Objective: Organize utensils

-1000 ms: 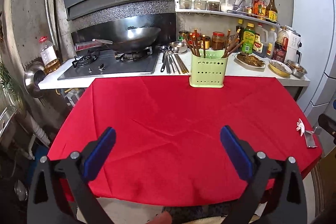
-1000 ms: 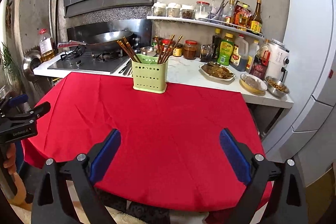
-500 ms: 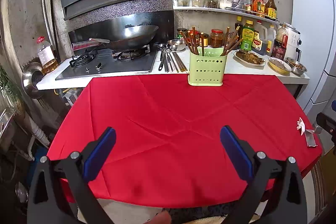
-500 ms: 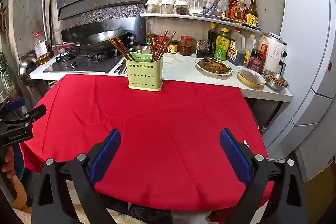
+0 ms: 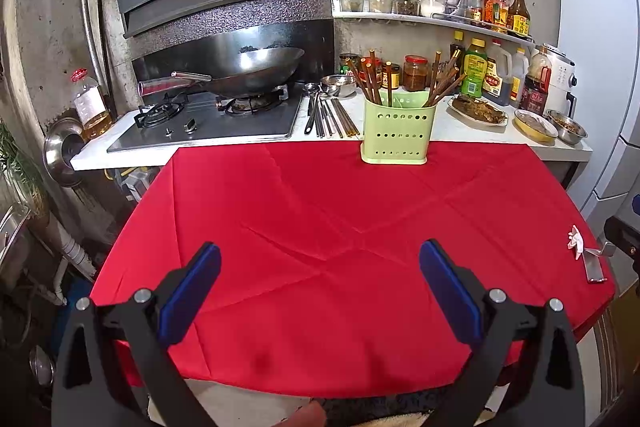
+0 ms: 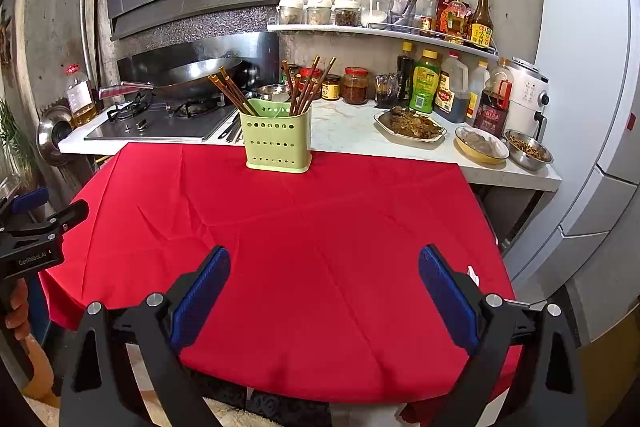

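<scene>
Your left tongs [image 5: 320, 287] are spread wide at the bottom of the frame, pinching nothing, above the near edge of the red-covered desk [image 5: 340, 227]. Your right tongs [image 6: 324, 291] are likewise spread and empty at the bottom of their frame. The green utensil holder [image 5: 396, 133] stands upright at the desk's far edge, upper centre in both views, with brown chopsticks [image 5: 370, 79] leaning out of it. Just left of it in the frame, loose metal utensils [image 5: 326, 113] lie on the white counter beside the gas stove [image 5: 208, 121].
</scene>
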Tool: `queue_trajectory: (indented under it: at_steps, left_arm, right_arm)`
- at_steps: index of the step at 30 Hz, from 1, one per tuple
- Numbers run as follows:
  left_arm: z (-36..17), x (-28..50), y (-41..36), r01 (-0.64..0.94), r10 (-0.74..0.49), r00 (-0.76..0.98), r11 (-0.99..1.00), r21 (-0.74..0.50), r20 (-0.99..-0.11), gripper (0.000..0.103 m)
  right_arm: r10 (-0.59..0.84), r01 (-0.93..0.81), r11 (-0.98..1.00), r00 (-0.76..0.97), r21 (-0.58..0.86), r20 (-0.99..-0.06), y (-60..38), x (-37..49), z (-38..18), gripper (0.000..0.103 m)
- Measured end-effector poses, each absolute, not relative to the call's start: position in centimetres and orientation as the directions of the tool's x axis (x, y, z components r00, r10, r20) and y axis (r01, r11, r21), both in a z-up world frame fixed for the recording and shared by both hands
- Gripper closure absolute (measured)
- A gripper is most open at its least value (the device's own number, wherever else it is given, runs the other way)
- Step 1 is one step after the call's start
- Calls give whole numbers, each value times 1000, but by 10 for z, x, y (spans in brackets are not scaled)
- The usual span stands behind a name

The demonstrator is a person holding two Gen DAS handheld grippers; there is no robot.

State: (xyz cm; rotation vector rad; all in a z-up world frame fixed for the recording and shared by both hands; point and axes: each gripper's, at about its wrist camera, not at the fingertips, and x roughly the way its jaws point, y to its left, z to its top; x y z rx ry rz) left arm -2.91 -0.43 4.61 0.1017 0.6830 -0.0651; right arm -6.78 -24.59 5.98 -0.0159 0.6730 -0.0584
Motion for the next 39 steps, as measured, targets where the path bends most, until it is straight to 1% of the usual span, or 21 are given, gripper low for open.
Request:
queue_trajectory:
  at_steps: [39]
  left_arm:
    - [43, -30, -5, 110, -40, 768, 991, 70, -639, 6]
  right_arm:
    - [-51, 50, 999, 777, -20, -627, -242, -66, 50, 9]
